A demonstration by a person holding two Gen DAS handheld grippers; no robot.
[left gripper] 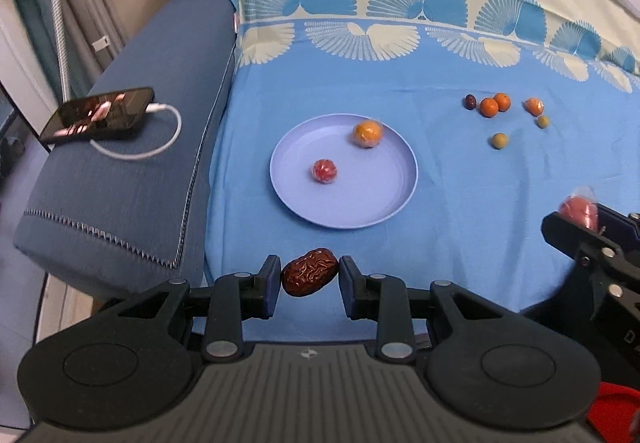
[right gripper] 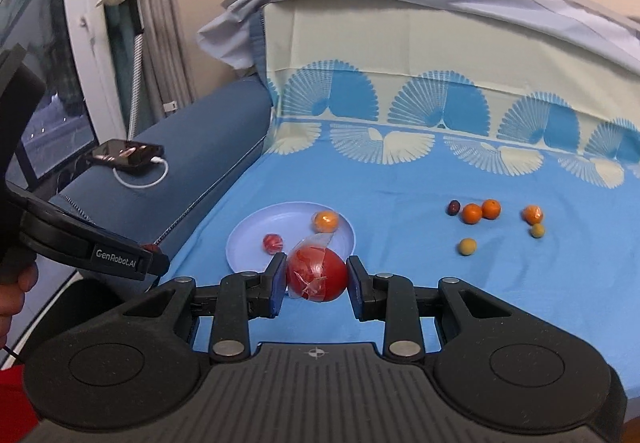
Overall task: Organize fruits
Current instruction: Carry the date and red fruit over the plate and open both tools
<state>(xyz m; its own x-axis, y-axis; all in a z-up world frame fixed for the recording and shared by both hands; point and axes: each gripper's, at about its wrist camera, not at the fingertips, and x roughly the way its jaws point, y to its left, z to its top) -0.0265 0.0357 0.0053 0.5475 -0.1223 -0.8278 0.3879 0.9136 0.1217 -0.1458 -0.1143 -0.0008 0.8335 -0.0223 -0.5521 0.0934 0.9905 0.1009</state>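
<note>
My left gripper [left gripper: 309, 275] is shut on a wrinkled dark red date [left gripper: 309, 272], held above the blue cloth just in front of the lilac plate [left gripper: 396, 199]. On that plate lie a wrapped orange fruit [left gripper: 367, 133] and a small wrapped red fruit [left gripper: 324, 171]. My right gripper [right gripper: 316, 277] is shut on a red fruit in clear wrap [right gripper: 316, 274], near the plate's [right gripper: 248, 243] front rim. The right gripper with its red fruit [left gripper: 580, 209] also shows at the right edge of the left wrist view.
Loose fruits lie on the cloth to the right: a dark date [right gripper: 453, 207], oranges [right gripper: 482, 211], a wrapped orange [right gripper: 533, 214] and two greenish ones [right gripper: 467, 246]. A phone with a white cable [left gripper: 100, 114] rests on the blue sofa arm [left gripper: 132, 179]. A person's hand [right gripper: 16, 291] holds the left gripper.
</note>
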